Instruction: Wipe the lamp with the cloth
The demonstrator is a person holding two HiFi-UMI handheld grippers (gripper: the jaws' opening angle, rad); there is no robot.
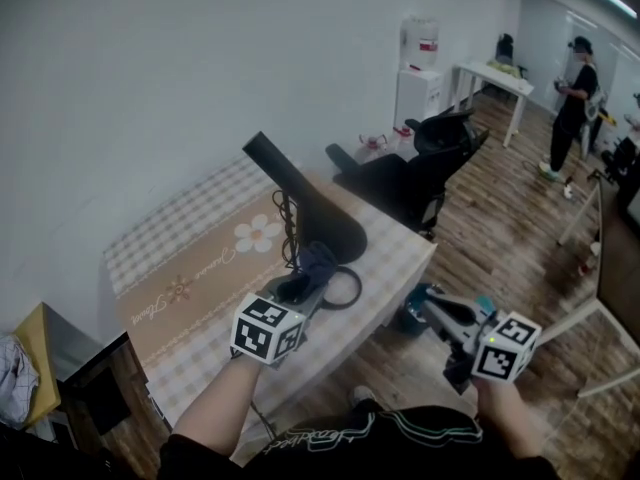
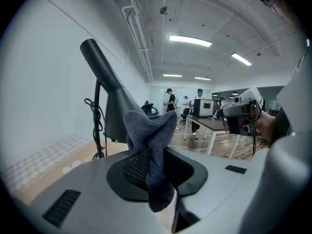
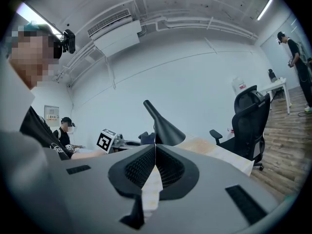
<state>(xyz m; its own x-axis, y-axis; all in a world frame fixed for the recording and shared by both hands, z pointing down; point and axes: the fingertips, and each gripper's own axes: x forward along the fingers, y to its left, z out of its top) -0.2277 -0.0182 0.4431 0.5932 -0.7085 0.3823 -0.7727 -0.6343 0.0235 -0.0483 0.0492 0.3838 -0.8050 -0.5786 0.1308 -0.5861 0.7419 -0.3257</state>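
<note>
A checked counter (image 1: 190, 298) carries a black cone-shaded lamp (image 1: 312, 208). The left gripper (image 1: 300, 290) clamps a crumpled blue-grey cloth (image 2: 151, 145) near its shade; the right gripper (image 3: 155, 152) is closed, empty.

The bare left forearm (image 1: 215, 408) reaches forward, and its grey two-jaw left gripper (image 1: 300, 293) with the marker cube is clamped on a bunched dark blue-grey cloth (image 2: 151, 128). The right hand (image 1: 497, 393) holds the matching grey right gripper (image 1: 425, 308) lower, jaws pressed together on nothing.

Cursive print on the tablecloth (image 1: 196, 230) (and the dark top (image 1: 400, 450)) is too blurred to read.
</note>
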